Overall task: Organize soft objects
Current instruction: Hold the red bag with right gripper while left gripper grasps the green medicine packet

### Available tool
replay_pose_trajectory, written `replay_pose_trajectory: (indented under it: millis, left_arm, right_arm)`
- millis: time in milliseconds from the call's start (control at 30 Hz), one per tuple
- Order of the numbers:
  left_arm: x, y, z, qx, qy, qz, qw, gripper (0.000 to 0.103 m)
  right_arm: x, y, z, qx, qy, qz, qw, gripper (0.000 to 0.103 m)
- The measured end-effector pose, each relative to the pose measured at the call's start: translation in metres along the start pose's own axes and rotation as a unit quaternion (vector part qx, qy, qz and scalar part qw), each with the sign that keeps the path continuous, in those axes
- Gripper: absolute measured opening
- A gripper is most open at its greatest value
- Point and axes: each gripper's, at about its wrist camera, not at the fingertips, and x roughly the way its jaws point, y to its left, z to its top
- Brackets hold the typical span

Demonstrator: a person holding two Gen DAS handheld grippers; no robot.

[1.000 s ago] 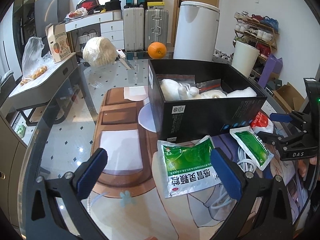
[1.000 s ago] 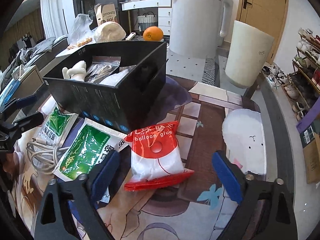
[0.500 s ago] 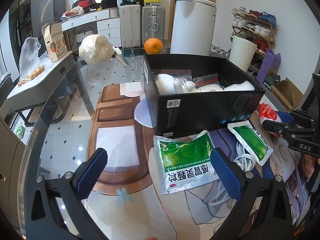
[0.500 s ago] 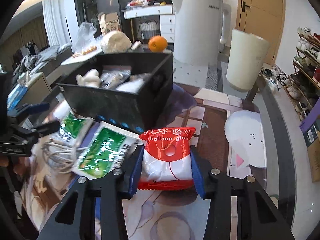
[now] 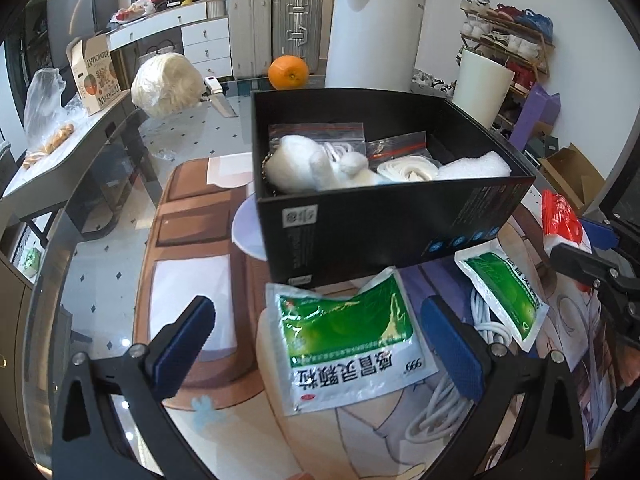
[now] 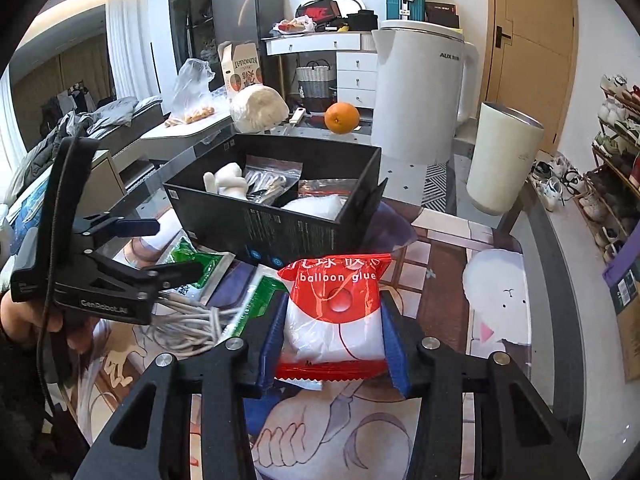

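Note:
My right gripper (image 6: 334,340) is shut on a red and white "balloon glue" packet (image 6: 334,308) and holds it lifted above the table mat, just in front of the black box (image 6: 280,224). The packet also shows in the left wrist view (image 5: 562,220) at the far right. The black box (image 5: 384,224) holds a white plush toy (image 5: 316,160), zip bags and white padding. My left gripper (image 5: 316,344) is open and empty above a green medicine sachet (image 5: 348,332). A second green sachet (image 5: 506,292) and a white cable (image 5: 440,412) lie beside it.
An orange (image 5: 289,72), a white wrapped bundle (image 5: 166,84) and a white bin (image 5: 374,28) stand behind the box on the glass table (image 5: 100,264). A cream cup (image 6: 506,156) stands at the right. A printed mat (image 6: 436,280) covers the table.
My right gripper closed on the balloon glue packet and lifted it off the mat. My left gripper stayed open and drew back slightly.

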Motion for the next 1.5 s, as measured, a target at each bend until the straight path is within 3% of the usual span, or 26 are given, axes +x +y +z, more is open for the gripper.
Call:
replay_pose_trajectory:
  millis: [333, 600, 833, 900, 1033, 1133, 1500]
  left_arm:
    - [0.006, 0.005, -0.003, -0.004, 0.011, 0.035, 0.9993, 0.103]
    - [0.007, 0.021, -0.012, -0.013, 0.026, 0.035, 0.9989, 0.103]
    - [0.003, 0.034, -0.014, -0.012, 0.022, 0.074, 0.9970, 0.103]
    - [0.001, 0.032, -0.015, -0.007, 0.021, 0.066, 0.9976, 0.103]
    - [0.002, 0.018, -0.015, 0.003, 0.031, 0.008, 0.9995, 0.103]
    - [0.004, 0.006, -0.015, 0.008, 0.035, -0.014, 0.9992, 0.103]
    - [0.009, -0.006, -0.009, -0.018, 0.037, -0.007, 0.9991, 0.103]
  right_arm:
    - [-0.001, 0.004, 0.001, -0.002, -0.001, 0.000, 1.000, 0.045]
    - [-0.002, 0.005, 0.001, -0.004, 0.002, 0.003, 1.000, 0.045]
    - [-0.001, 0.006, 0.001, -0.006, 0.003, 0.005, 1.000, 0.045]
    - [-0.001, 0.007, 0.001, -0.007, 0.002, 0.006, 1.000, 0.045]
    - [-0.001, 0.008, 0.001, -0.009, 0.002, 0.005, 1.000, 0.045]
    - [-0.001, 0.008, 0.001, -0.010, 0.002, 0.005, 1.000, 0.045]
    - [-0.002, 0.009, 0.001, -0.011, 0.001, 0.006, 1.000, 0.045]
